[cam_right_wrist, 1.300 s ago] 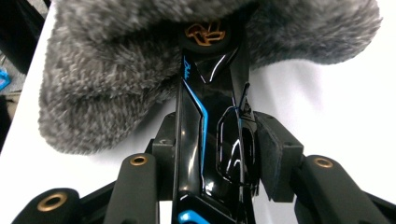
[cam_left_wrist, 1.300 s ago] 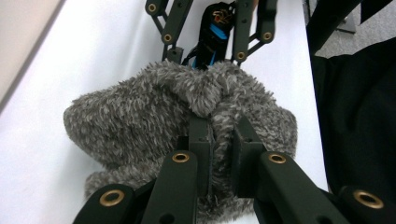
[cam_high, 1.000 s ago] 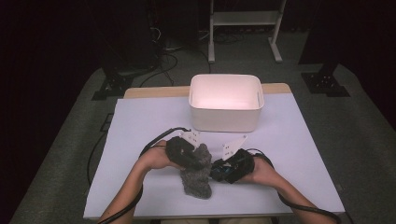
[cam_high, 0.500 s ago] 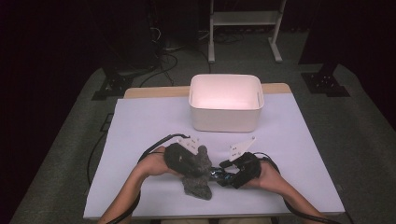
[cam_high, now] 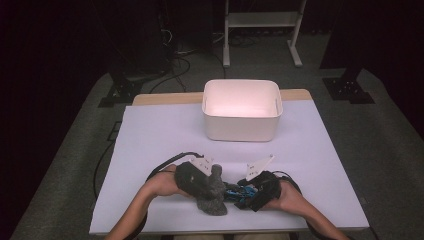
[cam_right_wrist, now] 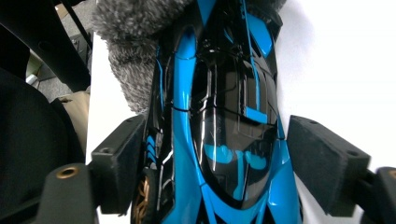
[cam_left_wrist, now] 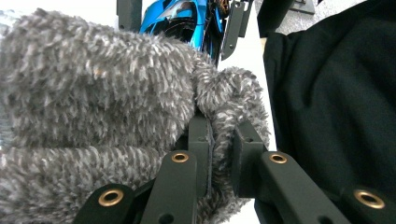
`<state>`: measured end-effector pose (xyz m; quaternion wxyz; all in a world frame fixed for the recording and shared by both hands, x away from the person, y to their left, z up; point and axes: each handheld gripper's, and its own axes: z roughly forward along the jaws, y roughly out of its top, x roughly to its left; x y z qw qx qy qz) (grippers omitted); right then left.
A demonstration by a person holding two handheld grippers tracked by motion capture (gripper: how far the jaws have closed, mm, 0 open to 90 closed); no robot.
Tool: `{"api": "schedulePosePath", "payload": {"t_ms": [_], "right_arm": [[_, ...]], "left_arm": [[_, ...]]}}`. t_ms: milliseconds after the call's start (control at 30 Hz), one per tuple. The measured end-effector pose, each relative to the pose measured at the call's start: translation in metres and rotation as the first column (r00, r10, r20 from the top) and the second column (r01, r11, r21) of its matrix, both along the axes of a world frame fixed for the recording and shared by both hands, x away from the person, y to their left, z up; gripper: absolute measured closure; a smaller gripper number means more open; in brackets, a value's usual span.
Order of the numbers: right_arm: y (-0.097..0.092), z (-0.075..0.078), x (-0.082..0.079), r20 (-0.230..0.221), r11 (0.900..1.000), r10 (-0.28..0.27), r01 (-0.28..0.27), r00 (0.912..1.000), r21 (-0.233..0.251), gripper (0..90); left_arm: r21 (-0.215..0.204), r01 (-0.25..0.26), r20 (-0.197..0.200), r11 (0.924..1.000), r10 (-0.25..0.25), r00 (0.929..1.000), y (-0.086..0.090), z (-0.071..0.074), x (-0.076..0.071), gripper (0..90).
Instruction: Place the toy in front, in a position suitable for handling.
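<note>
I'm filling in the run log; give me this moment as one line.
left tool: shut on grey fuzzy cloth | right tool: pads just opening, blue toy car between them | white bin: behind

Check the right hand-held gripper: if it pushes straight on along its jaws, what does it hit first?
The blue toy car already lies between the jaws of the right hand-held gripper, which have just been opening, pads apparently off it. Straight on, its body likely meets the car's near end; beyond is the grey fuzzy cloth. Depth is unclear.

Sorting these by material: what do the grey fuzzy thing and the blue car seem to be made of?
Grey fuzzy thing: soft pile fabric, probably plush or chenille, with shaggy matte fibres. Blue car: likely hard glossy plastic, given its sharp reflections and moulded panels.
</note>
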<state>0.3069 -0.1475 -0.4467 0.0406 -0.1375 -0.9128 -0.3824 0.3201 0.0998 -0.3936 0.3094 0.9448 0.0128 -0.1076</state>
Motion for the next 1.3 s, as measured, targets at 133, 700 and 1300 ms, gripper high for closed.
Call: {"api": "schedulePosePath", "payload": {"t_ms": [133, 700, 1300], "right_arm": [[0.000, -0.001, -0.002, -0.019, 0.9996, -0.024, 0.025, 0.9995, 0.016, 18.3], [-0.005, -0.007, -0.015, 0.005, 0.9986, -0.051, 0.051, 0.9987, -0.012, 19.7], [-0.003, -0.008, -0.013, 0.088, 0.9980, 0.047, -0.043, 0.9950, -0.046, 21.4]], "left_arm": [[-0.003, 0.001, 0.013, 1.0000, -0.001, 0.9999, 0.002, 0.003, -0.001, 81.1], [-0.016, -0.068, 0.145, 0.9975, 0.070, 0.9870, -0.005, 0.009, 0.000, 59.9], [-0.002, -0.069, 0.092, 0.9976, 0.069, 0.9934, -0.021, -0.004, 0.008, 65.3]]}}
